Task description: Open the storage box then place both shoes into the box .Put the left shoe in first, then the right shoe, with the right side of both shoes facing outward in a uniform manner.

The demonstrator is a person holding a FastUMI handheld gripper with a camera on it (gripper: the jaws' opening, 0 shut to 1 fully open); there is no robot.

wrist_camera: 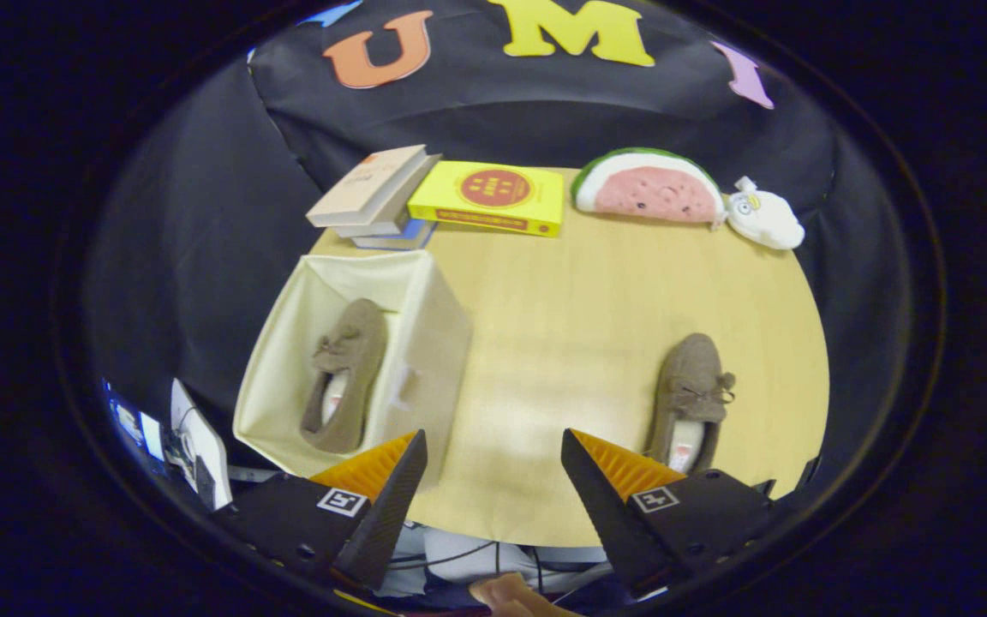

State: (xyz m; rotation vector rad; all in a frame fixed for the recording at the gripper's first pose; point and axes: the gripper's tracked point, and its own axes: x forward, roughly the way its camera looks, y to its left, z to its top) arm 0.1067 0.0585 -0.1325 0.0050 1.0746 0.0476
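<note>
Fingers of the gripper [493, 480] stand released and wide apart with nothing between them, hovering over bare table [562, 308]. One brown shoe [343, 377] already lies inside the open storage box [433, 343], at about ten o'clock from the fingers. The second shoe [692, 394] sits on the table at about two o'clock, just beyond the right-hand finger, with its long axis running roughly along the fingers' forward line and its bowed toe pointing away, so the next reach would likely need a swing rightward.
</note>
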